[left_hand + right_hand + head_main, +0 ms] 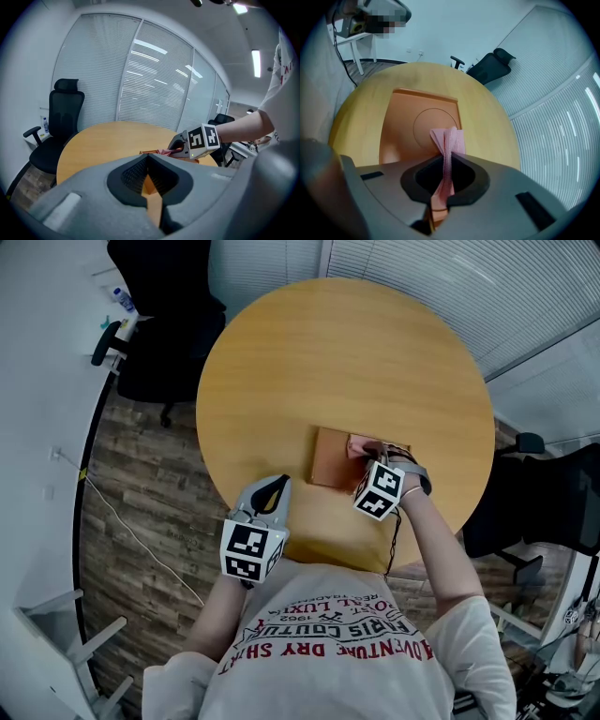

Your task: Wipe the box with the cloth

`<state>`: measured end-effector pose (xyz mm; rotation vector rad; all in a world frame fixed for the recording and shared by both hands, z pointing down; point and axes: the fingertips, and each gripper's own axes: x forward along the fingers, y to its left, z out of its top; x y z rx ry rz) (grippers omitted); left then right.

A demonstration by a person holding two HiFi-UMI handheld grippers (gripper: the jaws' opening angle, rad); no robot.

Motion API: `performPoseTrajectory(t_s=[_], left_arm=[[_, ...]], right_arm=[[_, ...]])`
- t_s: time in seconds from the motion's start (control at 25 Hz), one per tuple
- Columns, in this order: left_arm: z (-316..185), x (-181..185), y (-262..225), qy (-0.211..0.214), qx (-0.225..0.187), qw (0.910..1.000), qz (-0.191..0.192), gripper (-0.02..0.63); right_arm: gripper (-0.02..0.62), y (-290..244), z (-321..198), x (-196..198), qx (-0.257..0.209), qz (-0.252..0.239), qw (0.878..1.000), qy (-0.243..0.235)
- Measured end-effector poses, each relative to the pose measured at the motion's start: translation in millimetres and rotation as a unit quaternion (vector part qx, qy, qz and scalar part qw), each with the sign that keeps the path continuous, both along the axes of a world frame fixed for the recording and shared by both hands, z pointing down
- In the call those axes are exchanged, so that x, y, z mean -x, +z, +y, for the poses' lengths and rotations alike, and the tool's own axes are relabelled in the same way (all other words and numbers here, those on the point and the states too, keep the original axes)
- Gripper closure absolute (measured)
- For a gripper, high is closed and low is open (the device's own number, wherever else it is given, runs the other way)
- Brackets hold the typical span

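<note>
Two tongs: the right tongs [449, 164] and the left tongs [148, 156], one in each of the person's hands, both over the near side of a round wooden tabletop [328, 362].
Right tongs: clamped on the pink cloth [449, 140], which stands bunched in a narrow fold between the pads and pokes out past the tips.
Cloth: its free end sits over the top of the box [412, 126], at the box's far right corner in the head view; it looks pressed to the surface, though I cannot be sure of contact.
Box: flat and orange, with a faint circle pressed into its top, lying on the near right part of the tabletop, its near edge close to the person.
Left tongs: pads together at the tips with nothing between them, only bare wood showing through the gap behind.
Left tongs, place: at the near edge of the tabletop, left of the box and apart from it, pointing across towards the far side.
Tabletop: light wood, carrying only the box.
Left and far: a black office chair [164, 324] stands just beside the tabletop's far left edge.
Right: another dark chair [553, 502], well apart from the box.
Far side: a wall of pale blinds [154, 79].
Floor [141, 474]: grey-brown planks, with a thin white cable [127, 526] trailing across them on the left.
</note>
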<state>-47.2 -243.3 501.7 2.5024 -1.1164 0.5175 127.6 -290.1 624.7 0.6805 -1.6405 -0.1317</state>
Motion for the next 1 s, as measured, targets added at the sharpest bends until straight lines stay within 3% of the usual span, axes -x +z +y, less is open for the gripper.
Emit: performPoseTrajectory(t_s=[0.52, 1.0], left_arm=[[20.5, -1.3, -0.5, 0.004, -0.001, 1.0, 0.003, 0.597], [33.3, -5.6, -6.2, 0.012, -0.011, 0.9999, -0.003, 0.597]], right_arm=[[0.568, 0.5, 40.0, 8.6, 0.005, 0.013, 1.0, -0.026], [0.568, 0.2, 76.4, 19.0, 0.011, -0.012, 1.0, -0.017]])
